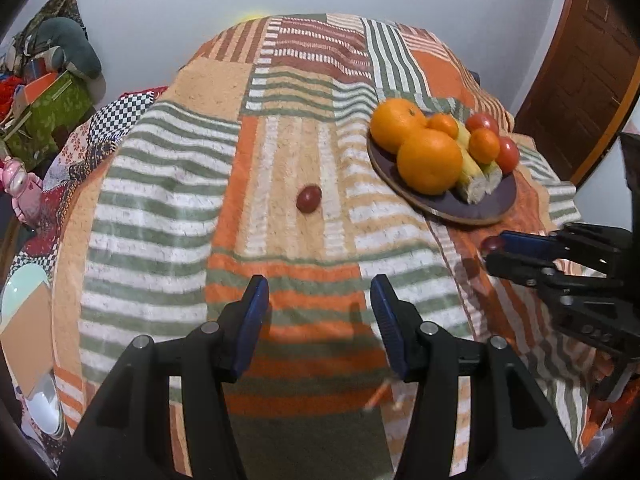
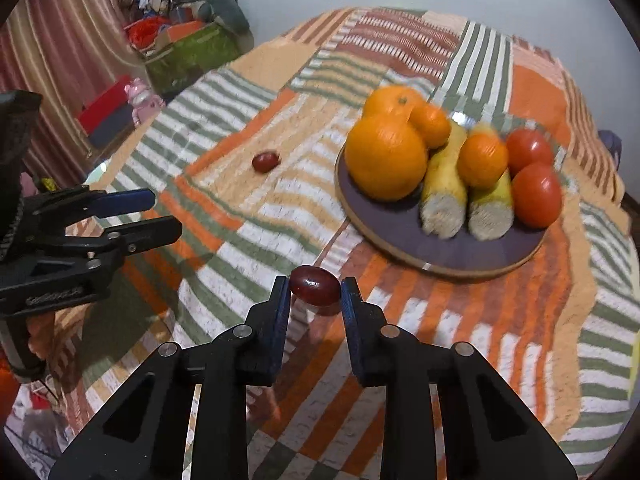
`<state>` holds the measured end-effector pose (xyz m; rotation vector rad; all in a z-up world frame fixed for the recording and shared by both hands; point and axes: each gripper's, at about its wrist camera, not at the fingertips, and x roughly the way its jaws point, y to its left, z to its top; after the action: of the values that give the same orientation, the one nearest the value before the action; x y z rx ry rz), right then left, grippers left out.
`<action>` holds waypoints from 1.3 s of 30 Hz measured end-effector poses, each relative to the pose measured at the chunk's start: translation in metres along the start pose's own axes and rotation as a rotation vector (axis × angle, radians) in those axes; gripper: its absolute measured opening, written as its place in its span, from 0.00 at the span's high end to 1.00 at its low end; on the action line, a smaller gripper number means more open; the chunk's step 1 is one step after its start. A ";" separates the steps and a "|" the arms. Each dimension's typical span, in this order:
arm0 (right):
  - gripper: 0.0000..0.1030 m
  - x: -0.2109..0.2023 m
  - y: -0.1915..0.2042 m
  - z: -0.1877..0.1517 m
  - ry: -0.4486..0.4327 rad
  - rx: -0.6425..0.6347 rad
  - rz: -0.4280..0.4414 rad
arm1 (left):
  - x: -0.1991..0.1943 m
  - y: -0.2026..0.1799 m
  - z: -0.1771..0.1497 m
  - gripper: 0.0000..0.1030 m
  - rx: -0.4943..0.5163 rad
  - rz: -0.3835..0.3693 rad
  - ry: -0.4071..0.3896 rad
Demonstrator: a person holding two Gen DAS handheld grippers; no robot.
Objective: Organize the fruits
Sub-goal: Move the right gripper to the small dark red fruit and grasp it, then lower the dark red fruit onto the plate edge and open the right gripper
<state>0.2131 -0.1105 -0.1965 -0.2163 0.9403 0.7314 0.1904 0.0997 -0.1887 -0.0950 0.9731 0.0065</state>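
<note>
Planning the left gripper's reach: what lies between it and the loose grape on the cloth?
Only bare striped cloth between left gripper and grape, in the left wrist view.

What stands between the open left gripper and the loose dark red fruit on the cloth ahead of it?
Nothing visible. Only bare striped cloth lies between the left gripper and the dark red fruit. The plate sits off to its right.

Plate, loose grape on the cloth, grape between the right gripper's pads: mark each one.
plate (image 2: 404, 228): right wrist view, bare purple surface near its front rim.
loose grape (image 1: 309, 199): left wrist view, its middle.
held grape (image 2: 315, 284): right wrist view, its middle.
</note>
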 end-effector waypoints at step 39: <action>0.77 -0.021 -0.075 0.027 -0.121 0.085 -0.063 | 0.094 0.004 0.061 0.80 0.048 0.016 0.075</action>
<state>0.2724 -0.1630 -0.1743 -0.1246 0.8435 0.6385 0.2938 0.1056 -0.2323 -0.0438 1.0487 -0.0053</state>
